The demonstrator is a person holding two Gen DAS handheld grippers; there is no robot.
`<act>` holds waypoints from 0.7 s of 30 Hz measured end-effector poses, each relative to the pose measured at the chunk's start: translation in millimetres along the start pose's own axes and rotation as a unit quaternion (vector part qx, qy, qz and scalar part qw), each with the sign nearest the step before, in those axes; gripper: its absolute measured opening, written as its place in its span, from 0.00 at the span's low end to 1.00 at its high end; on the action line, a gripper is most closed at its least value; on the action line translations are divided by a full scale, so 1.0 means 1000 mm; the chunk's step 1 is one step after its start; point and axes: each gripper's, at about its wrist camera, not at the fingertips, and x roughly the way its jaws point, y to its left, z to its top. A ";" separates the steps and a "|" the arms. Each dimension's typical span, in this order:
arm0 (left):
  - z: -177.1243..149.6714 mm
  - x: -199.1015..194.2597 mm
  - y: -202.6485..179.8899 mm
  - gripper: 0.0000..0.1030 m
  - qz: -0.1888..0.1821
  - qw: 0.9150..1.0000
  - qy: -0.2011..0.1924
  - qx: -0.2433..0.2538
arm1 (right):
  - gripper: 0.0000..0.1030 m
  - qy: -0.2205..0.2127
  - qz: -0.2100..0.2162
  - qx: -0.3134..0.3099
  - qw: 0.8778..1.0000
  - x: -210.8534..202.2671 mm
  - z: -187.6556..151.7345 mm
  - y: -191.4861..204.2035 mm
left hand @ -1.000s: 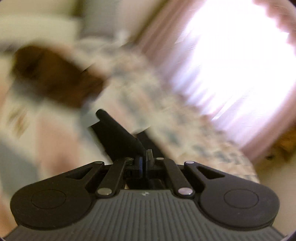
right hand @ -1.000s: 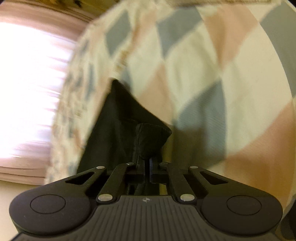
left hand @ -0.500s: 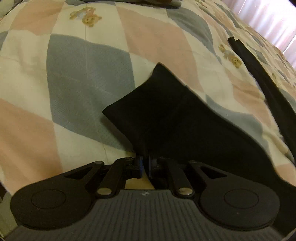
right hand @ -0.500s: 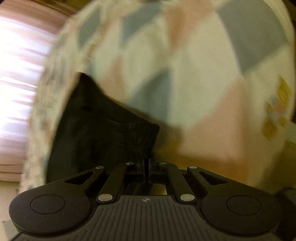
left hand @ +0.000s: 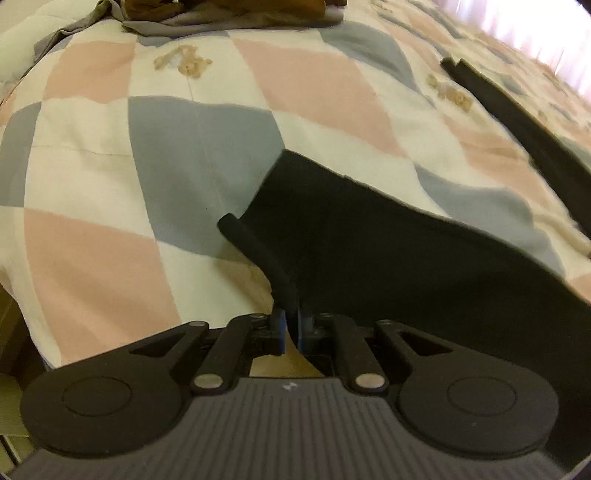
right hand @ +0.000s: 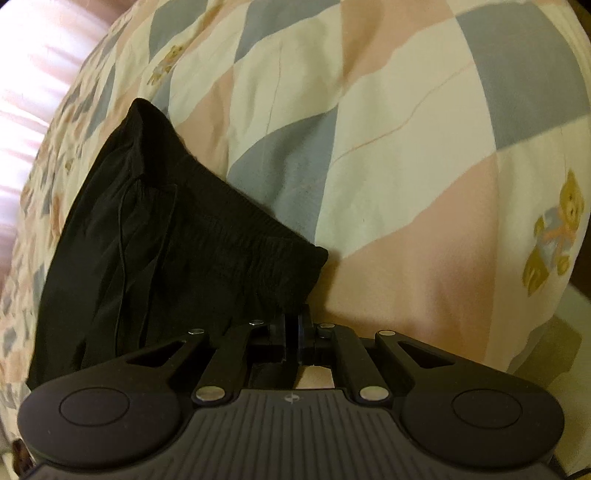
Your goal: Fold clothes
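Currently the left gripper has its jaws closed on a rolled edge of the black garment, which rises from the jaws as a narrow tube and then spreads flat over the bed quilt. A second strip of black cloth lies well apart at the right of that view; whether it belongs to the same garment cannot be told. Brown and grey clothes lie piled at the far edge of the quilt. The right gripper has its jaws closed on the gathered elastic waistband corner of the black garment, which rests on the checked, bear-printed quilt near the bed edge
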 end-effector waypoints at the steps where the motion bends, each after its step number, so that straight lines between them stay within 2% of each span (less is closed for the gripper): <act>1: 0.002 -0.007 -0.001 0.06 -0.001 1.000 -0.014 -0.008 | 0.03 0.000 -0.003 -0.007 1.000 -0.001 0.002 0.002; 2: 0.003 -0.013 -0.001 0.06 -0.002 1.000 -0.027 -0.015 | 0.03 -0.001 -0.003 -0.014 1.000 -0.004 0.002 0.002; 4: 0.002 -0.017 0.006 0.12 0.007 0.999 -0.037 -0.015 | 0.05 0.006 -0.004 -0.024 1.000 -0.005 0.003 0.002; 6: -0.003 -0.002 0.008 0.19 0.038 0.999 0.000 -0.003 | 0.14 0.024 -0.007 -0.029 0.999 0.001 0.002 -0.001; 8: -0.006 0.007 0.001 0.23 0.070 0.996 0.029 0.036 | 0.36 0.028 -0.027 -0.014 0.999 0.000 0.002 -0.003; 9: -0.006 0.002 -0.008 0.30 0.093 0.993 0.029 0.071 | 0.50 0.025 -0.039 -0.017 0.999 -0.006 0.003 0.000; 10: -0.006 -0.006 -0.014 0.35 0.113 0.989 0.024 0.088 | 0.55 0.021 -0.051 -0.021 0.998 -0.011 0.004 0.003; 15: -0.006 -0.055 -0.019 0.35 0.180 0.981 0.037 0.063 | 0.61 0.021 -0.109 -0.108 0.988 -0.038 0.007 0.030; 17: -0.009 -0.086 -0.038 0.37 0.161 0.984 0.028 0.066 | 0.62 0.031 -0.091 -0.116 0.989 -0.047 0.006 0.036; 19: -0.016 -0.114 -0.070 0.49 0.115 0.990 0.024 0.074 | 0.67 0.040 -0.066 -0.124 0.989 -0.058 0.000 0.048; 21: -0.023 -0.142 -0.102 0.50 0.069 0.994 0.020 0.083 | 0.68 0.048 -0.043 -0.139 0.988 -0.068 -0.009 0.063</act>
